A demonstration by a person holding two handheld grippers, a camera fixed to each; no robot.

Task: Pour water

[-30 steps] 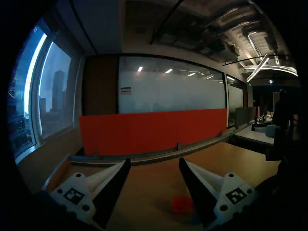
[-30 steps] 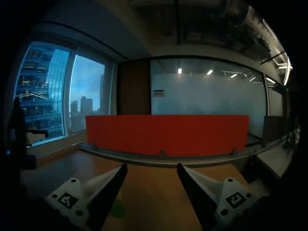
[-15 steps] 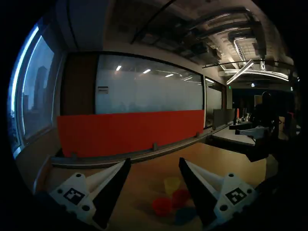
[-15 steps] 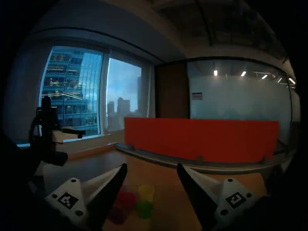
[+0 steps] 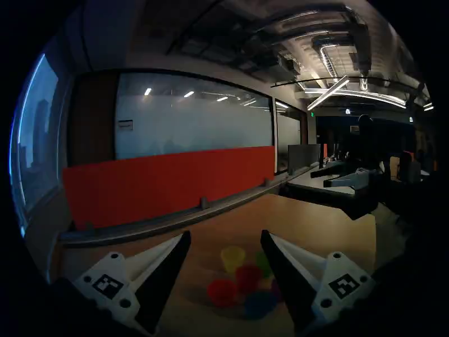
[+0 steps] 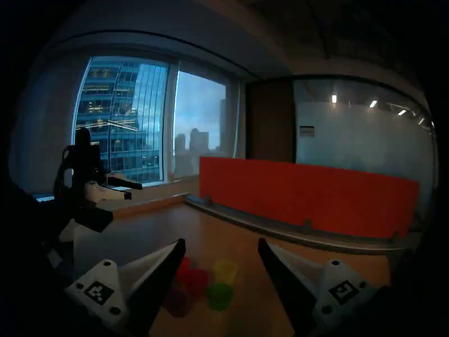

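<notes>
The left gripper (image 5: 224,232) and right gripper (image 6: 220,240) hover, fingers (image 5: 163,269) wide apart and empty. Small coloured plastic cups (image 5: 247,276) cluster on the wooden counter (image 5: 314,219).

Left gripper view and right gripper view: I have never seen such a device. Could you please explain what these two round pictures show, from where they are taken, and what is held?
A person holds a hand tool, a gripper, in each hand; no robot arm is involved. Each one carries a camera looking forward along its two fingers, the white and black wedges at the bottom. The left gripper gives one picture, the right gripper the other. On the wooden table stands a cluster of small coloured cups: yellow, red, green and others. Both pairs of fingers are open and hold nothing.
</notes>
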